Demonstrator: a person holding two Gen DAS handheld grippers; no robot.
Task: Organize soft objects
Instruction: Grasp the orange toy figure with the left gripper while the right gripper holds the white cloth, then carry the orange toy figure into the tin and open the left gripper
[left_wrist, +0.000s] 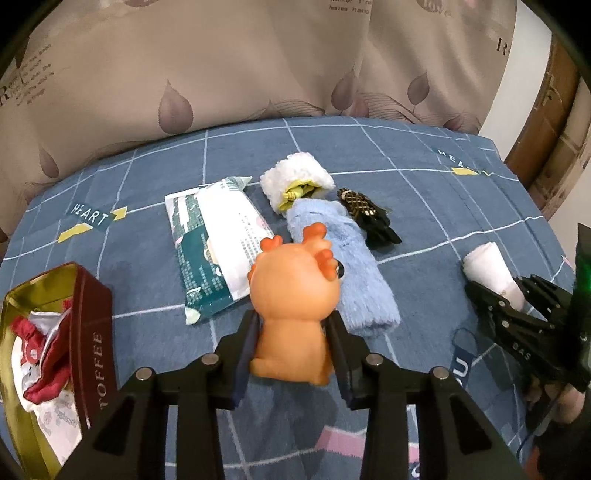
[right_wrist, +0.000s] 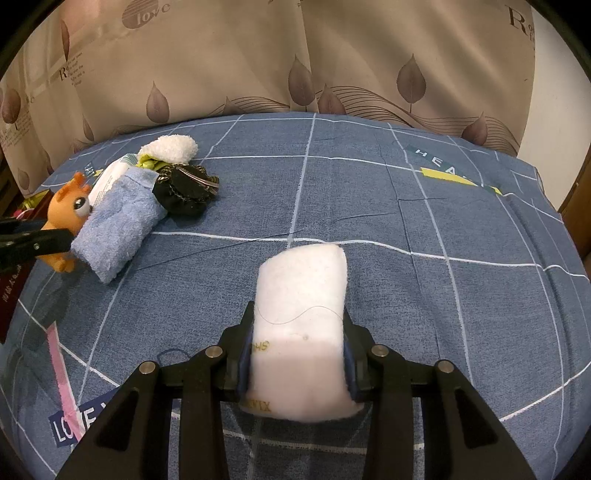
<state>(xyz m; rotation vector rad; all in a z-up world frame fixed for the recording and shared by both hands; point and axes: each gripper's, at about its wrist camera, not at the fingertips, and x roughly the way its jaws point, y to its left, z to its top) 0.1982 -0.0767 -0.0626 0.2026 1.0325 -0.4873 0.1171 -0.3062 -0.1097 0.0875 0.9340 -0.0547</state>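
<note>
The left gripper (left_wrist: 293, 345) has the orange toy (left_wrist: 293, 295) between its pads, both pressing its lower body, so that is a grasp. The toy stands upright on the blue bedspread (left_wrist: 424, 192), its back to the left camera. Taking the toy as the marker: the blue towel (left_wrist: 343, 266) lies just beside it on its right, touching its head. The wipes pack (left_wrist: 214, 243) lies just left of it. Beyond the toy, the white fluffy roll (left_wrist: 295, 177) with something yellow tucked inside sits at the towel's far end, and the black pouch (left_wrist: 369, 218) rests against the towel's far right side. Near left of the toy, the toffee tin (left_wrist: 88, 332) stands open, with red and white cloth in it.

Well to the toy's right, the right gripper (right_wrist: 297, 365) is clamped on a white roll (right_wrist: 303, 321), pads pressing both sides. The roll's far end points at the curtain (right_wrist: 332, 55). It is well apart from the toy's cluster.
</note>
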